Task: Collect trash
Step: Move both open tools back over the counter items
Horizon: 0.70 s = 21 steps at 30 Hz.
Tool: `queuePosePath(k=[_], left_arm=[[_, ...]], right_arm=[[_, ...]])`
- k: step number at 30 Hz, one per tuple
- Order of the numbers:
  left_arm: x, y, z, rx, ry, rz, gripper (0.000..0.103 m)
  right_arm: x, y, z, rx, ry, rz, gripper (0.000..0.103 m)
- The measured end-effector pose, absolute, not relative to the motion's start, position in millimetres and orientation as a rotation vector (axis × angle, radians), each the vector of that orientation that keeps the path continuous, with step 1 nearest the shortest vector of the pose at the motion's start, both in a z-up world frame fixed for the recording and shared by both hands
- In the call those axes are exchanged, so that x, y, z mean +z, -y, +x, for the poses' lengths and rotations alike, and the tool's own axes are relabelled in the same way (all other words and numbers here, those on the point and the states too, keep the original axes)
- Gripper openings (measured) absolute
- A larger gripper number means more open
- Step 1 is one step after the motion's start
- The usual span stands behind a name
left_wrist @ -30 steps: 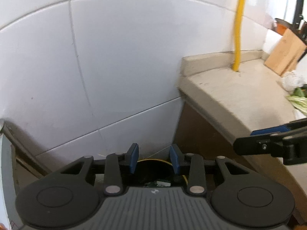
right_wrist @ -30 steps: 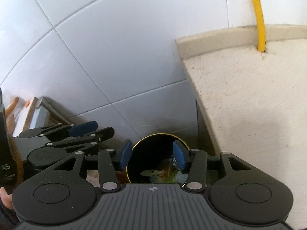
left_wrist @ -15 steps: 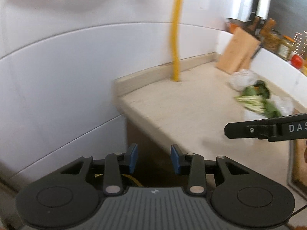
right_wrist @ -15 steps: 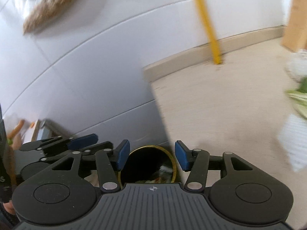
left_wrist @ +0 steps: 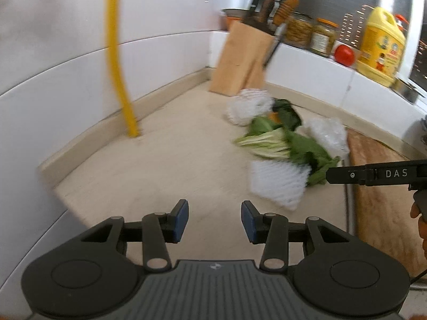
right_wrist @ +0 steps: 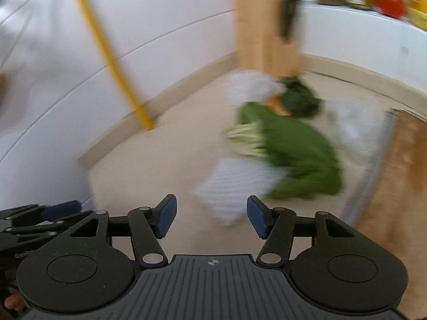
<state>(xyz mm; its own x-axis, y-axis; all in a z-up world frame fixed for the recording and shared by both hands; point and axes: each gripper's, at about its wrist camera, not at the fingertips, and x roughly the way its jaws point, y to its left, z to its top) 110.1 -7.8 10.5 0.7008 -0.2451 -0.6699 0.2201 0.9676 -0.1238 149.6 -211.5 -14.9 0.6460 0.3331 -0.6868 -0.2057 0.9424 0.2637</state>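
A heap of trash lies on the beige counter (left_wrist: 170,170): a flat white foam net (left_wrist: 277,184) nearest me, green vegetable scraps (left_wrist: 283,144) behind it, a crumpled white foam net (left_wrist: 246,106) farther back and bubble wrap (left_wrist: 328,133) to the right. My left gripper (left_wrist: 214,221) is open and empty above the counter's near edge. My right gripper (right_wrist: 210,217) is open and empty, just short of the flat foam net (right_wrist: 234,184); the greens (right_wrist: 293,149) lie beyond. Its side shows in the left wrist view (left_wrist: 373,174). The right wrist view is blurred.
A wooden knife block (left_wrist: 242,58) stands in the back corner. A yellow pipe (left_wrist: 120,80) runs down the white tiled wall to the counter. A wooden cutting board (left_wrist: 381,194) lies at the right. Jars (left_wrist: 323,37), a tomato (left_wrist: 344,54) and a yellow oil bottle (left_wrist: 379,45) stand on the ledge.
Both grippers have swung up and to the right, from over the black bin beside the counter to over the counter, facing the trash heap. Both stay open and empty.
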Motion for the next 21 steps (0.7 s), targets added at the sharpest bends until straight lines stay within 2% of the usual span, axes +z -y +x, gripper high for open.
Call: queuePosePath(k=[21], left_arm=[[8.7,71.4,200.2,-0.356,-0.774,0.003,0.038]], right_arm=[[-22.7,296.4,190.1,0.114,-0.781,0.201,0.072]])
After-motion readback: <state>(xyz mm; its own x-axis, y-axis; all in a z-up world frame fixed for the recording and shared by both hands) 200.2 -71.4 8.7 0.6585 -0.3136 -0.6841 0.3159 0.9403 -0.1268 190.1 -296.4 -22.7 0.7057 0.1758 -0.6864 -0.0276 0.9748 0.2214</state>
